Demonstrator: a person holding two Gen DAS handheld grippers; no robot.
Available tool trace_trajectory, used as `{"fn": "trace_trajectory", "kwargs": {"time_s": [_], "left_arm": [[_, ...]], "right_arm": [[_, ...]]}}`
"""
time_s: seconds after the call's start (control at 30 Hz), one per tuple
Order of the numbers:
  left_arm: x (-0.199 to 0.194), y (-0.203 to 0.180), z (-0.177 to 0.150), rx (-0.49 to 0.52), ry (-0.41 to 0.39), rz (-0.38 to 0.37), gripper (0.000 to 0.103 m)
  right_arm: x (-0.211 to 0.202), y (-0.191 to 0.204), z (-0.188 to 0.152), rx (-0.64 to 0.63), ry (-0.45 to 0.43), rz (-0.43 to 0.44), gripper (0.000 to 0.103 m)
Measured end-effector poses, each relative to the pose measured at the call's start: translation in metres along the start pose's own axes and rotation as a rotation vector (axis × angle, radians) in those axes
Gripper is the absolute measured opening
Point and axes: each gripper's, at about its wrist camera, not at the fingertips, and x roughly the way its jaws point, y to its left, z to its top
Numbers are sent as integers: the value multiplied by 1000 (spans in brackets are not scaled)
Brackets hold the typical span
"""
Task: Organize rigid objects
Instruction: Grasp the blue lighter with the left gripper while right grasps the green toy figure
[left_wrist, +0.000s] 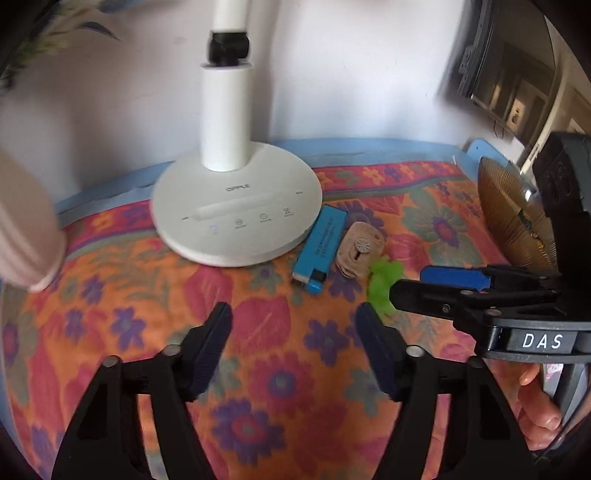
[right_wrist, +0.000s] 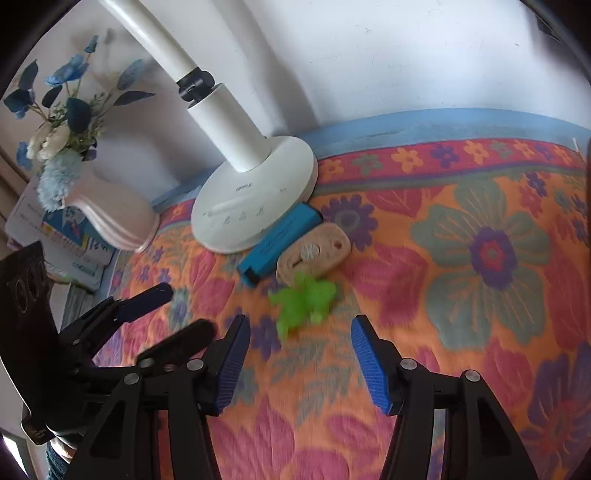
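A blue rectangular highlighter-like object (left_wrist: 319, 249) (right_wrist: 277, 243) lies against the lamp base. A beige flat piece with a small wheel (left_wrist: 359, 251) (right_wrist: 314, 254) lies beside it. A green plastic toy (left_wrist: 382, 284) (right_wrist: 303, 301) lies just in front of them. My left gripper (left_wrist: 293, 328) is open and empty, hovering over the cloth short of the objects. My right gripper (right_wrist: 300, 341) is open and empty, its fingers either side of the space just before the green toy. It shows in the left wrist view (left_wrist: 428, 284) at the right, next to the toy.
A white desk lamp (left_wrist: 236, 206) (right_wrist: 255, 195) stands at the back by the wall. A pale vase with blue flowers (right_wrist: 107, 210) and stacked books (right_wrist: 62, 236) are at the left. A gold ribbed disc (left_wrist: 513, 218) stands at the right. A floral cloth (right_wrist: 480, 258) covers the table.
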Motion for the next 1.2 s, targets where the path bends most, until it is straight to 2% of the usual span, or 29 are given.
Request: {"fn": "trace_trajectory", "kwargs": {"time_s": [0.1,0.17,0.23,0.33,0.53,0.63,0.67,0.73,0.8,0.83,0.97,1.2], "left_arm": [[15,2,1,8,27,-27,63],[15,4,0,19,9,-39,63],[17,2,1,44,11,-29,63],[21,-6,4,85,12,-6,63],[32,-6,20,52,13,-23,63],[34,-16,17,82,16,18,62],[33,-17,17,83,16,36,60],[32,-20,18,59,5,47,39],[32,-22,18,26,-5,63,28],[32,-24,16,23,-12,74,27],[21,-32,2,4,-7,63,23],[-35,-33,-74,-122,14,86,21]], "right_arm": [[16,0,4,-6,21,17,55],[16,4,4,-38,-2,15,54],[17,8,3,-82,-19,13,42],[16,7,3,-105,-27,7,42],[-12,-23,3,-60,-68,25,42],[-20,-36,1,-44,-75,14,42],[-21,-41,0,-32,-72,15,42],[-21,-49,-3,2,-56,37,42],[-23,-53,-8,16,-48,39,42],[-24,-53,-11,13,-48,31,42],[-35,-54,-25,-16,-41,3,42],[-55,-42,-68,-190,9,1,42]]}}
